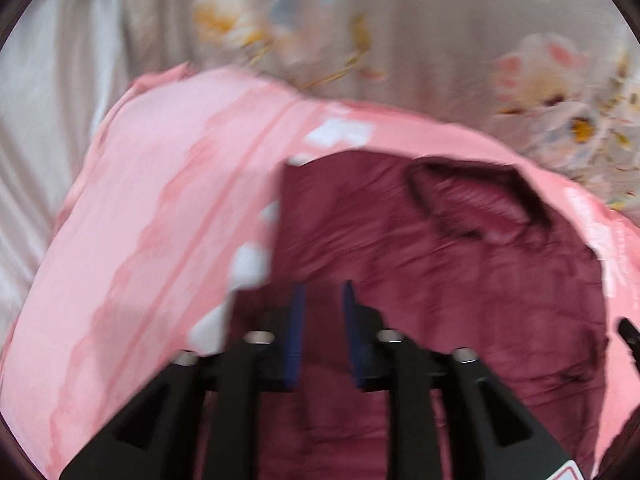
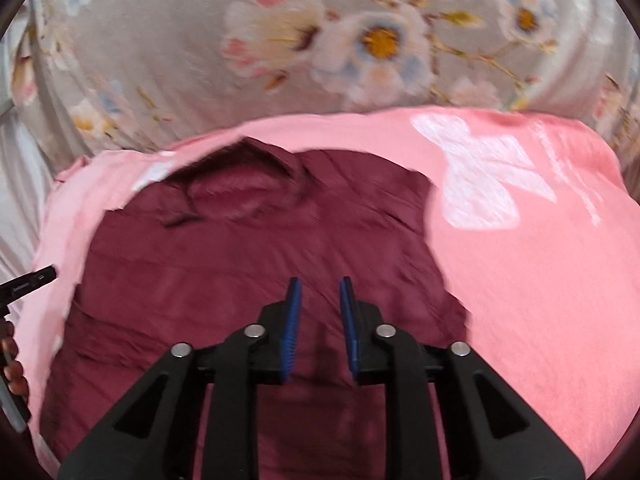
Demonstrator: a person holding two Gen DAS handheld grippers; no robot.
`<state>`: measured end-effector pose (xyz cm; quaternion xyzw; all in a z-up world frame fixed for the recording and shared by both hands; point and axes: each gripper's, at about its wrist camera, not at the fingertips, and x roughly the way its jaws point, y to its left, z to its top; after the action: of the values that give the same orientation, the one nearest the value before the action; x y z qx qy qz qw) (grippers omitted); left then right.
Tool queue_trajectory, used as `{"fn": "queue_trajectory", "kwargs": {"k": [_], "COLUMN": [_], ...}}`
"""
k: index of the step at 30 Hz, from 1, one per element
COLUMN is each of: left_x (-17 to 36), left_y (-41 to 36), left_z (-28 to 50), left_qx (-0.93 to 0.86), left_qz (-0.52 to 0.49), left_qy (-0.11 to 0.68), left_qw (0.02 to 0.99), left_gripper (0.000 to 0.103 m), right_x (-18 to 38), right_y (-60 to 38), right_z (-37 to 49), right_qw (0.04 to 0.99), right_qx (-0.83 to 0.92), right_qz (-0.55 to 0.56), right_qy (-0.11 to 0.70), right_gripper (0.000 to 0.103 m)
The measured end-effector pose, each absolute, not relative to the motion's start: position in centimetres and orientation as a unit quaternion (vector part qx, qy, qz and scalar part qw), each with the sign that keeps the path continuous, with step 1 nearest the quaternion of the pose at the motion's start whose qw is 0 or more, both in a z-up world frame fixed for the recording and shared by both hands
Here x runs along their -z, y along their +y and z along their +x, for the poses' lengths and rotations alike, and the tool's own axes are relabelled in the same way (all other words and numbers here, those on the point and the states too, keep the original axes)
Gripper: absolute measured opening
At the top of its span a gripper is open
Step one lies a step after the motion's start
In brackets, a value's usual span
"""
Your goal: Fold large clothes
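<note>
A maroon collared shirt (image 1: 420, 264) lies folded into a narrow shape on a pink cloth (image 1: 152, 216); it also shows in the right wrist view (image 2: 248, 256), collar at the far end (image 2: 244, 176). My left gripper (image 1: 324, 292) is open and empty, hovering over the shirt's near left part. My right gripper (image 2: 320, 288) is open and empty over the shirt's near middle. The left gripper's tip (image 2: 36, 278) shows at the left edge of the right wrist view. Both views are motion-blurred.
The pink cloth (image 2: 540, 264) carries a white butterfly print (image 2: 484, 176) and lies on a grey floral bedsheet (image 2: 280, 48). A plain pale sheet (image 1: 48, 128) lies at the left. A hand (image 2: 12, 364) holds the left gripper's handle.
</note>
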<state>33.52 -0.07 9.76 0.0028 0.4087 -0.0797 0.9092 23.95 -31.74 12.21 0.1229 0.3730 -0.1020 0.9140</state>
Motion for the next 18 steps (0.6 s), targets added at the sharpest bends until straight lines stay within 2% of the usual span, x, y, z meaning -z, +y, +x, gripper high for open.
{"fn": "queue_trajectory", "kwargs": {"k": [1,8,11,18], "left_x": [-9.7,-4.6,-2.3,-1.7], "left_y": [-1.7,-9.0,-8.4,-7.5], "left_z": [33.8,36.8,37.0,34.2], "left_qx": [0.091,0.103,0.107,0.103], "left_qz": [0.009,0.056,0.038,0.086], "left_qy": [0.407,0.451,0.483,0.461], "left_qw": [0.909,0.885,0.868,0.877], "left_gripper": [0.040,0.037,0.035,0.035], "right_x": [-11.8,-5.9,-4.9,-6.2], "right_y": [-31.4,-28.3,-26.4,-26.6], "right_z": [24.9,29.6,28.2,26.0], "right_qw": [0.912,0.884,0.882,0.891], "right_qx": [0.098,0.071,0.054,0.064], "right_qz": [0.124,0.100,0.071,0.067], "right_qy": [0.378,0.451,0.463,0.445], "right_gripper": [0.020,0.020,0.020,0.020]}}
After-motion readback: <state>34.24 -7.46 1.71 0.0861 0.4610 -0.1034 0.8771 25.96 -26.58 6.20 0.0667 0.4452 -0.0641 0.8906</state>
